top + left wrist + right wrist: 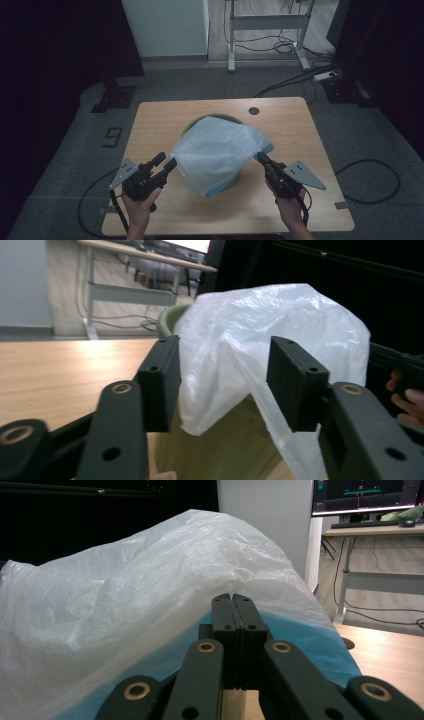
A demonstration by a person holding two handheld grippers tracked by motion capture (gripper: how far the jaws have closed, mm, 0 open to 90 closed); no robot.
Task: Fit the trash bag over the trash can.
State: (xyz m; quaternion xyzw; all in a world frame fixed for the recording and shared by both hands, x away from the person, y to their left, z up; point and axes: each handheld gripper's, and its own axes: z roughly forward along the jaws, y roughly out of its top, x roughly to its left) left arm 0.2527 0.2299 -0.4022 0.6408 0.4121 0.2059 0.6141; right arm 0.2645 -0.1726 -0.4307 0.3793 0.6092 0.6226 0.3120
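A white plastic bag with a blue edge lies draped over a round green bin in the middle of the wooden table. My left gripper is at the bag's left side. In the left gripper view its jaws stand apart, with a hanging fold of the bag between them but not pressed; the bin's rim shows behind. My right gripper is at the bag's right edge. In the right gripper view it is shut, pinching a pucker of the bag.
A round cable hole sits near the table's far edge. Beyond the table a desk frame and loose cables lie on the floor. The other hand shows at the right of the left gripper view.
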